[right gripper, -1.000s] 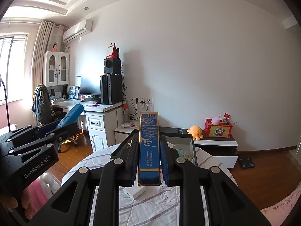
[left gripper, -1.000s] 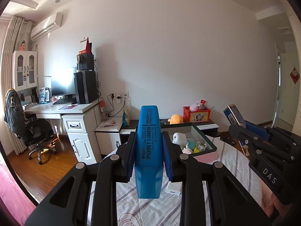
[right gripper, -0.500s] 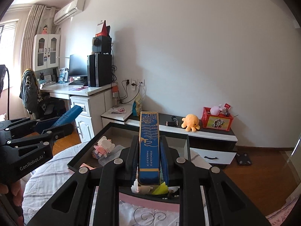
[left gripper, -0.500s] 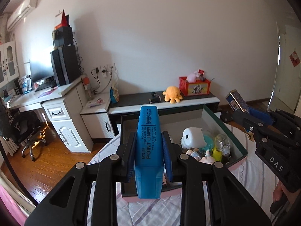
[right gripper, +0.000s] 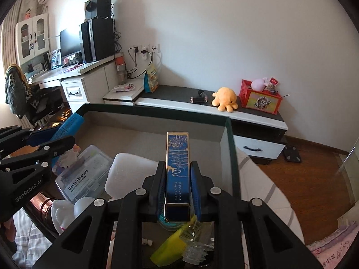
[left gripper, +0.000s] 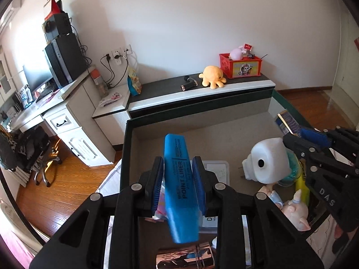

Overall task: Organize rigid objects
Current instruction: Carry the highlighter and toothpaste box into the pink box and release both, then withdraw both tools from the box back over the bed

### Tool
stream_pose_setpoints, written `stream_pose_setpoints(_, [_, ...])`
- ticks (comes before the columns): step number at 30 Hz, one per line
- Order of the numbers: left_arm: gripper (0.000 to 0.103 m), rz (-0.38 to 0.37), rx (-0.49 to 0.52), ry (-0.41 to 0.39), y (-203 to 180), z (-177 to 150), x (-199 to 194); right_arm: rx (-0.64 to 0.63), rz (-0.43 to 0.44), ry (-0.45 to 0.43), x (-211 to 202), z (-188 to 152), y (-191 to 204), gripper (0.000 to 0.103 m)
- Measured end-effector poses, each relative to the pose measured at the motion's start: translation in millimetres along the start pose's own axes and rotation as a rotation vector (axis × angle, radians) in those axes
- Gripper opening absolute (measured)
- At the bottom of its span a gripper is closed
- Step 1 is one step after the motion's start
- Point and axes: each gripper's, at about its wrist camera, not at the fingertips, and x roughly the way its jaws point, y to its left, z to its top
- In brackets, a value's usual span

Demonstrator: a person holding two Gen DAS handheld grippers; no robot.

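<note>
A large box with a dark green rim [left gripper: 128, 139] lies under both grippers. Over its left half, my left gripper [left gripper: 178, 163] holds a blue highlighter [left gripper: 180, 186]. Its jaws are opening, the pads still touch the highlighter, and it hangs tilted with its lower end swung right. My right gripper [right gripper: 178, 168] is shut on a slim blue-and-gold box [right gripper: 177, 157] above the big box's right half [right gripper: 228, 148]. Each gripper shows at the edge of the other view: the left gripper [right gripper: 67, 134] and the right gripper [left gripper: 289, 134].
Inside the box are a white toy figure [left gripper: 267, 163], a pink pig figurine [left gripper: 294, 210], a clear flosser case [right gripper: 83, 177], a copper-coloured tube [left gripper: 184, 257] and a yellow item [right gripper: 170, 244]. Behind stands a low cabinet [left gripper: 202, 94] with an orange plush [left gripper: 212, 76]. Striped bedding [right gripper: 264, 192] lies at the right.
Both grippers have come forward and tipped down, from in front of the box to over it. The highlighter, straight before, now sits tilted between the left pads.
</note>
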Motion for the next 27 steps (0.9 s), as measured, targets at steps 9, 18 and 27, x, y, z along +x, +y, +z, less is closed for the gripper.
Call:
stream_pose_setpoints(9, [0.069,-0.002,-0.019,-0.036,0,-8,-26,0.030,0.002,-0.052,-19,0,-1,0.078])
stream_pose_setpoints(18, [0.103,0.030,-0.123,-0.273,15,-46,-149,0.064,-0.017,-0.188,-121,-13,14,0.089])
stream_pose_setpoints(27, [0.103,0.093,-0.192,-0.466,21,-119,-278,0.055,-0.008,-0.373,-256,-64,51,0.103])
